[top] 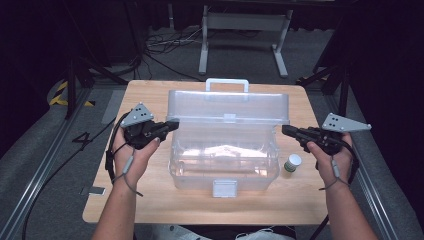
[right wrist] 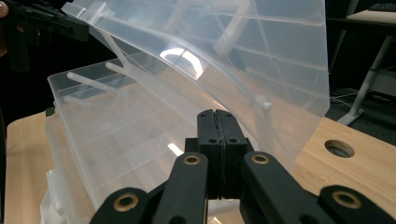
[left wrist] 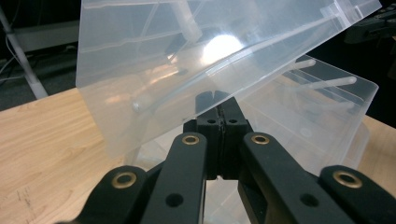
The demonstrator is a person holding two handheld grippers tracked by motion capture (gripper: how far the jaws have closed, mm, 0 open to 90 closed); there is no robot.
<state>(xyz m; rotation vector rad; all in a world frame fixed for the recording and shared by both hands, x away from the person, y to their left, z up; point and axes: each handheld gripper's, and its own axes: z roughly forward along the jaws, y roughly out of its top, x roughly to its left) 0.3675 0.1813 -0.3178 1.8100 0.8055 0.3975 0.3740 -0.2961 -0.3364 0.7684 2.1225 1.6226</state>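
Observation:
A clear plastic toolbox point(top: 222, 170) stands mid-table with its lid point(top: 227, 107) raised at a slant, white handle point(top: 227, 82) at the far side. A clear inner tray point(left wrist: 317, 107) hangs on thin rods under the lid. My left gripper point(top: 174, 123) is shut, tips at the lid's left end. In the left gripper view its tips point(left wrist: 217, 100) show through the lid's point(left wrist: 187, 56) lower edge. My right gripper point(top: 285, 130) is shut at the lid's right end, its tips point(right wrist: 217, 116) just below the lid's point(right wrist: 243, 56) rim. Whether either touches the plastic I cannot tell.
A small green bottle with a white cap point(top: 292, 164) stands right of the box, near my right hand. The box's front latch point(top: 224, 188) faces me. The wooden table point(top: 150, 200) has a round hole point(right wrist: 339, 148) at its edge. Cables and a metal frame point(top: 245, 22) lie beyond.

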